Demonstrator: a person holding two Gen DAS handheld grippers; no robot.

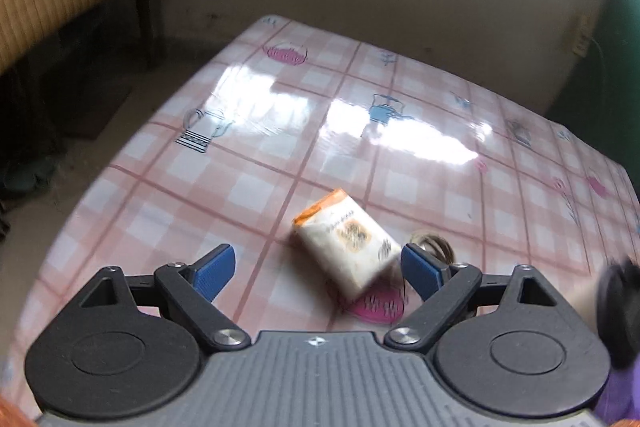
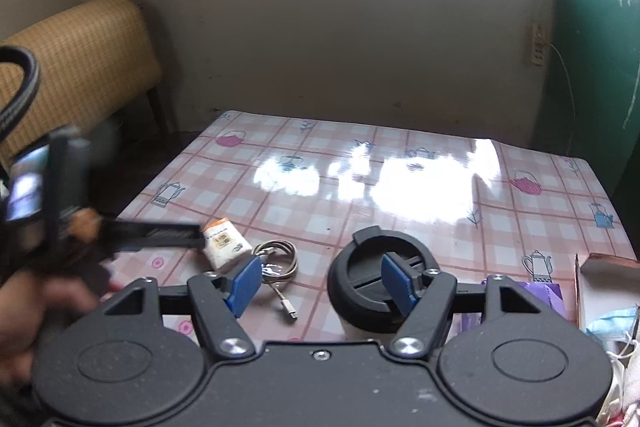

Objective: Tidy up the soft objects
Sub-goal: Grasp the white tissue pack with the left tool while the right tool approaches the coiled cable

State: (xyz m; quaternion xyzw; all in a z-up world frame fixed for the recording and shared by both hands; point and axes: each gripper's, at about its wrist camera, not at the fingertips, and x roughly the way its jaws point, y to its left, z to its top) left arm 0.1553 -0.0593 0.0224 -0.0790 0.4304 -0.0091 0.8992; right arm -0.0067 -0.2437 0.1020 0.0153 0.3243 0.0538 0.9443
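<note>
- Here the left gripper (image 1: 318, 269) hangs with its blue-padded jaws spread wide and holds nothing; the small white tissue packet with an orange end (image 1: 347, 245) lies flat on the table just ahead, between the two pads but nearer the right-hand one, touched by neither as far as the blur shows.
- The packet looks light, soft and squashy in slick film, so a grip across its short width at the middle seems safest.
- Just beyond the right pad lies a coiled beige cable (image 1: 434, 245).
- The right gripper (image 2: 322, 285) is likewise spread and empty, with a black round lidded cup (image 2: 380, 283) close behind its right pad.
- All rests on the glossy pink checked tablecloth (image 1: 248, 147).
</note>
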